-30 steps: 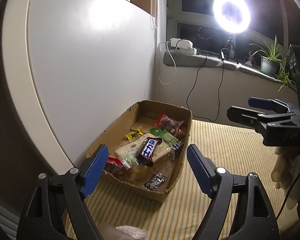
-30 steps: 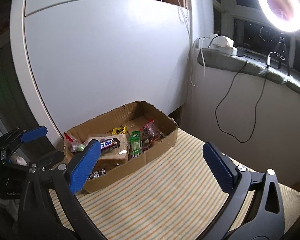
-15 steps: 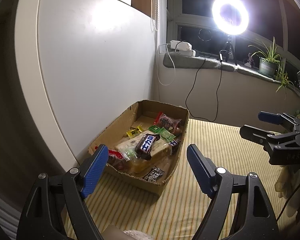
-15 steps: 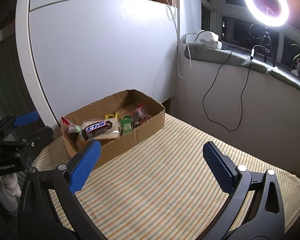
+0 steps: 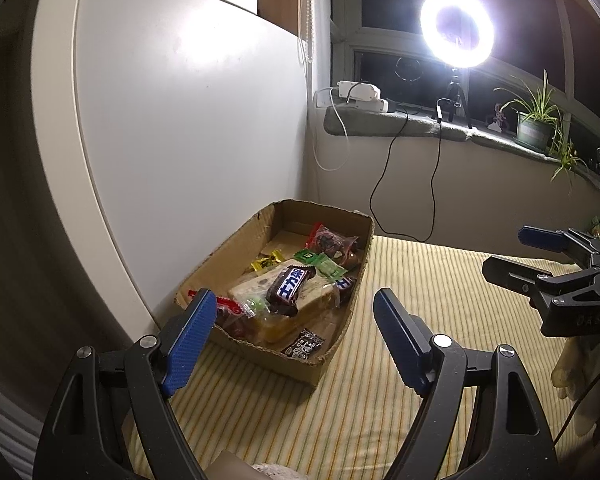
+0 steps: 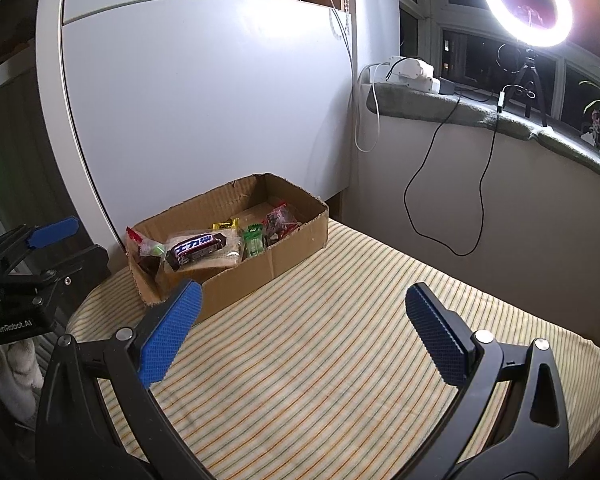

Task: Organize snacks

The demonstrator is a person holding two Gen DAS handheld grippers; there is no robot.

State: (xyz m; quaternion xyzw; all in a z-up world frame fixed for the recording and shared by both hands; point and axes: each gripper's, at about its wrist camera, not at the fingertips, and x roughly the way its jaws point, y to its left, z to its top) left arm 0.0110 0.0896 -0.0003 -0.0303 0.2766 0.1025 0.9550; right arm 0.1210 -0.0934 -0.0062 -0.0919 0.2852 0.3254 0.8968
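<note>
A shallow cardboard box [image 5: 342,330] [image 6: 284,252] sits on the striped cloth against the white cabinet. Inside lie several snacks: a dark chocolate bar [image 5: 290,288] [image 6: 196,248] on top of a wrapped bread slice [image 5: 256,284] [image 6: 220,260], green packets [image 5: 324,264] [image 6: 254,242], a red-brown packet [image 5: 330,240] [image 6: 280,220], a yellow candy [image 5: 266,260] [image 6: 225,225]. My left gripper [image 5: 296,336] is open, held back from the box's near end, nothing between its fingers. My right gripper [image 6: 304,332] is open over bare cloth, right of the box.
The striped cloth [image 6: 340,360] stretches to the right of the box. A white cabinet door [image 6: 204,120] stands behind. A ring light [image 5: 456,28], cables and a potted plant [image 5: 534,120] sit on the windowsill. In the left wrist view, the right gripper's fingers [image 5: 540,238] are at the right edge.
Both grippers have drawn back and away from the box, which looks smaller and farther now. Both stay open and empty. The snacks in the box have not moved.
</note>
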